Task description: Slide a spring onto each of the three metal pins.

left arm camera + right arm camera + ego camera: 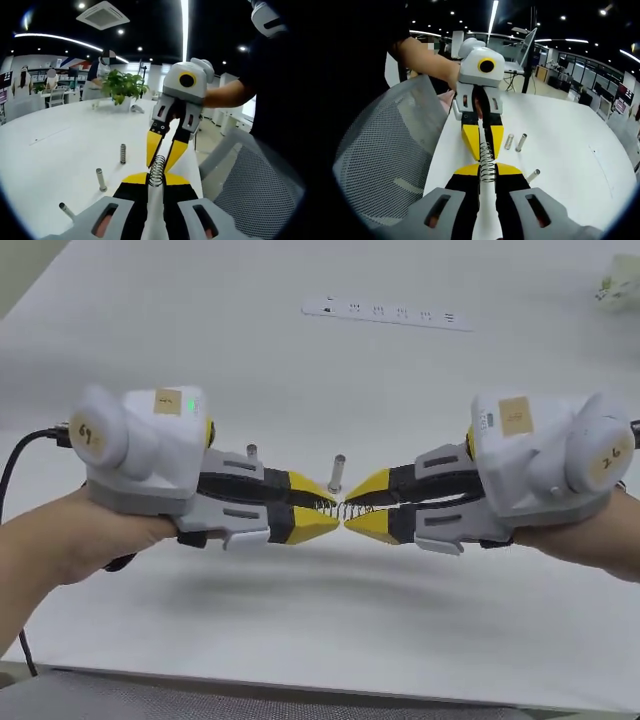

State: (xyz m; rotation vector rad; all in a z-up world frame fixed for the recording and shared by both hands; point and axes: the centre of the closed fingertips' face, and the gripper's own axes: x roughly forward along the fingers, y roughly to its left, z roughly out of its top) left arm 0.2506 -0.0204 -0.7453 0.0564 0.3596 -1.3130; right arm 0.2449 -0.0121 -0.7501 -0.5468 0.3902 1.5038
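A small metal spring (352,508) hangs level above the white table (300,380), spanning the two grippers' tips. My left gripper (328,508) is shut on its left end, my right gripper (352,510) on its right end. In the left gripper view the spring (157,170) runs from my own jaws up into the right gripper's yellow fingers (153,146). Just behind the tips stands a bare pin (338,472), with a second pin (251,452) further left. One pin carries a spring (122,153); two pins are bare (101,179) (66,210).
A white power strip (385,312) lies at the table's far side, a pale object (620,285) at the far right corner. A black cable (18,462) trails off the left gripper. A mesh chair (385,150) sits at the near edge. A potted plant (122,85) stands far off.
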